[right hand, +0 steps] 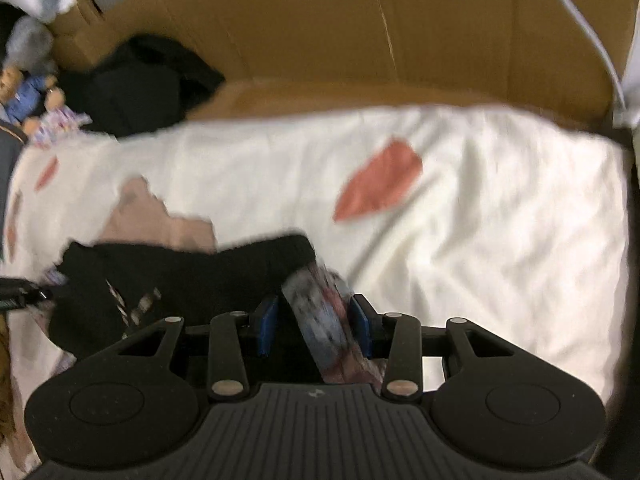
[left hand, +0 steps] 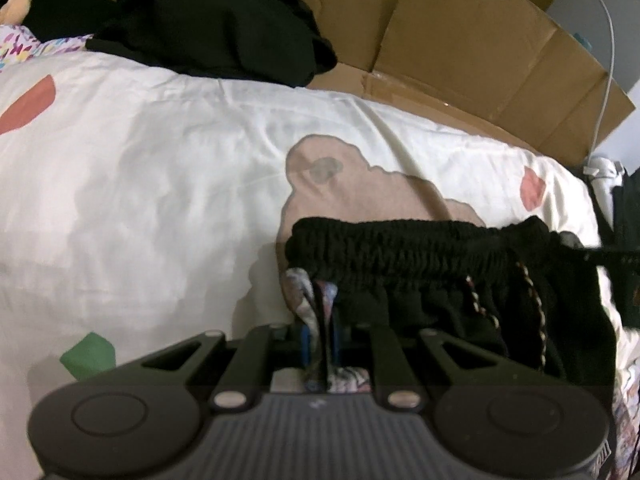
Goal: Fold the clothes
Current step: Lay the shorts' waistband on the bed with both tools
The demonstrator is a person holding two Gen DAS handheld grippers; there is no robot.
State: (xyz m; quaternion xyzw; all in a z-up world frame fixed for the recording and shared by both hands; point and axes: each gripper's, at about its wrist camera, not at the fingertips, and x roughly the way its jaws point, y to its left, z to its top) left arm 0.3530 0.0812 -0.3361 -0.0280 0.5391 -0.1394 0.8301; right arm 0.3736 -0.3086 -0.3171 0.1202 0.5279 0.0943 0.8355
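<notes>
The left gripper [left hand: 320, 344] has its jaws pinched nearly closed on a fold of the shorts [left hand: 432, 280], a black garment with a gathered elastic waistband [left hand: 392, 244] and a printed lining that shows between the blue pads. Left of these jaws lies bare white bedsheet [left hand: 140, 200] with a green patch and a red one printed on it. Ahead of the jaws, beyond the waistband, is a tan cartoon shape on the sheet, and farther off a heap of black clothes [left hand: 216, 20] against flattened cardboard [left hand: 480, 48]. To the right of the jaws the braided drawstrings [left hand: 532, 312] hang down over the black cloth.

The right gripper [right hand: 316, 326] has its jaws partly apart, with a blurred fold of the printed fabric [right hand: 320, 320] standing between the pads; the fold leans toward the right pad, and whether either pad presses on it I cannot tell. Left of these jaws the black body of the shorts stretches across the bed. Ahead and to the right is white sheet with a red patch, then cardboard.
</notes>
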